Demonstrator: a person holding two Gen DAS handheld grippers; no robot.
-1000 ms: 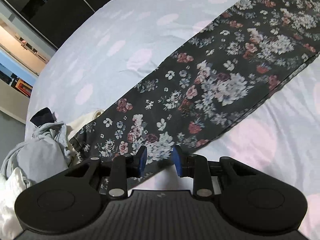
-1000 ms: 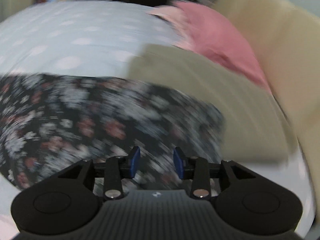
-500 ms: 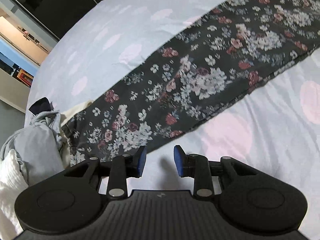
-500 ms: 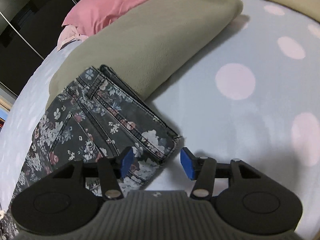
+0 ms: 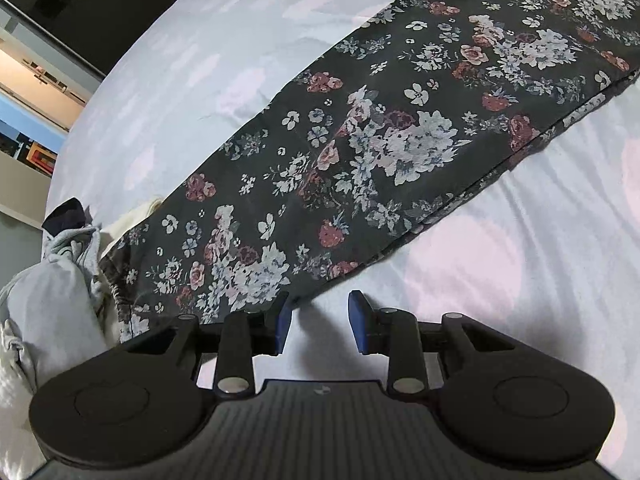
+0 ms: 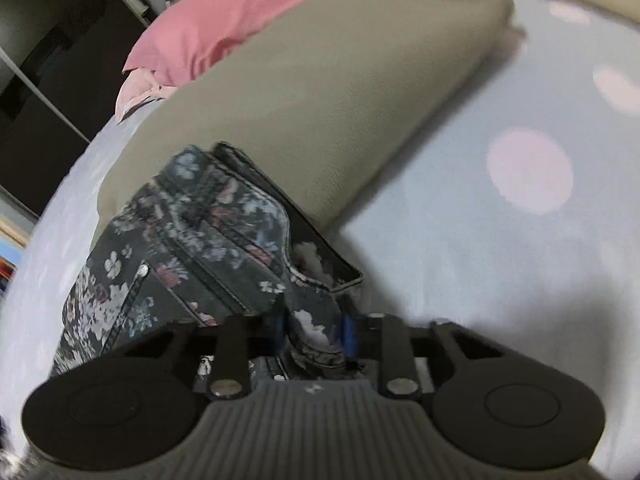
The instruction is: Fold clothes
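Observation:
Dark floral trousers (image 5: 400,140) lie stretched across the dotted pale-blue bed sheet (image 5: 520,280). My left gripper (image 5: 318,312) hangs open just off the near edge of the trouser leg, with only sheet between its blue pads. In the right wrist view the waistband end of the trousers (image 6: 192,248) lies against an olive pillow (image 6: 320,100). My right gripper (image 6: 314,328) has its jaws closing on the near corner of the waistband, and bunched fabric sits between the pads. This view is slightly blurred.
A heap of grey and white clothes (image 5: 44,312) sits at the left by the trouser hem. A pink pillow (image 6: 224,28) lies behind the olive one. Dark wardrobe doors (image 5: 100,8) and a lit shelf (image 5: 36,80) stand beyond the bed's far edge.
My right gripper swung from over the trousers to the waistband corner and closed on it. The left gripper slid off the trouser leg onto the sheet beside it and came a little lower.

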